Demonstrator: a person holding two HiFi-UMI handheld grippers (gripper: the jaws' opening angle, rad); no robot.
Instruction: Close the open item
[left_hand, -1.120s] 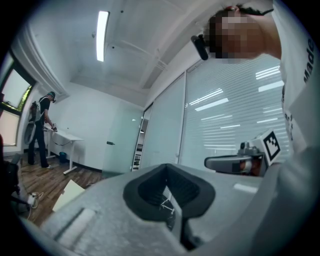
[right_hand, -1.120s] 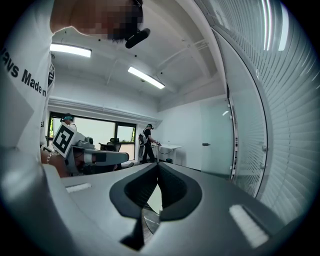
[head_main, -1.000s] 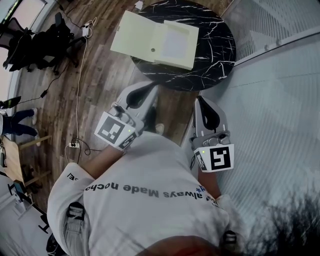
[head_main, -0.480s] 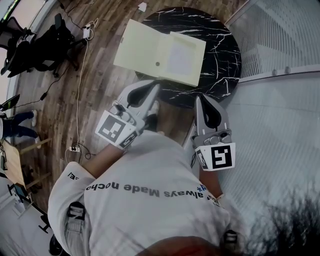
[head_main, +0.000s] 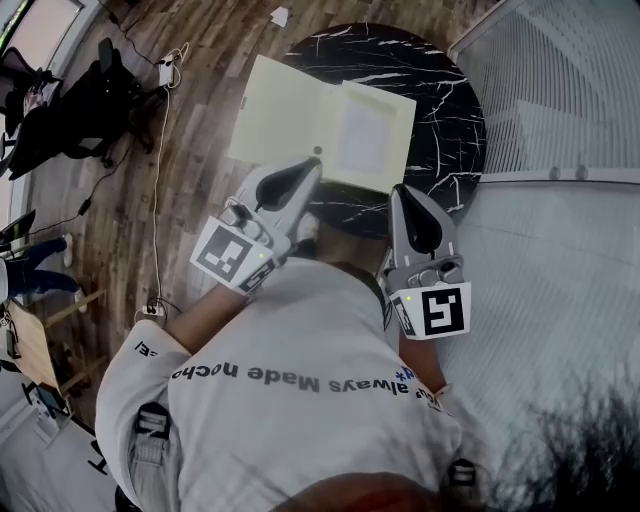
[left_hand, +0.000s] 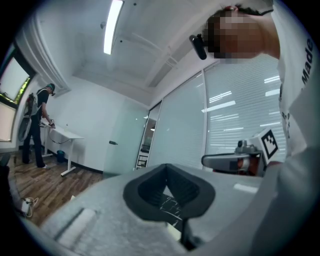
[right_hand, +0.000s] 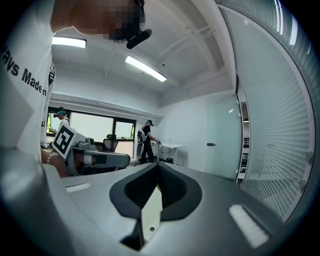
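A: "The left gripper (head_main: 311, 167) was clenched on nothing, its tip at the near edge of the open folder (head_main: 300, 125). The right gripper (head_main: 402, 192), also closed and empty, hung just short of it."

B: "Why shut?"

A: "Likely to push rather than pinch. The folder lay spread on the round black table (head_main: 445, 110), its left flap overhanging the rim, free to be flipped over."

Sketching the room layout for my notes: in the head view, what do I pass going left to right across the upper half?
black chair → floor cable → open folder → blinds
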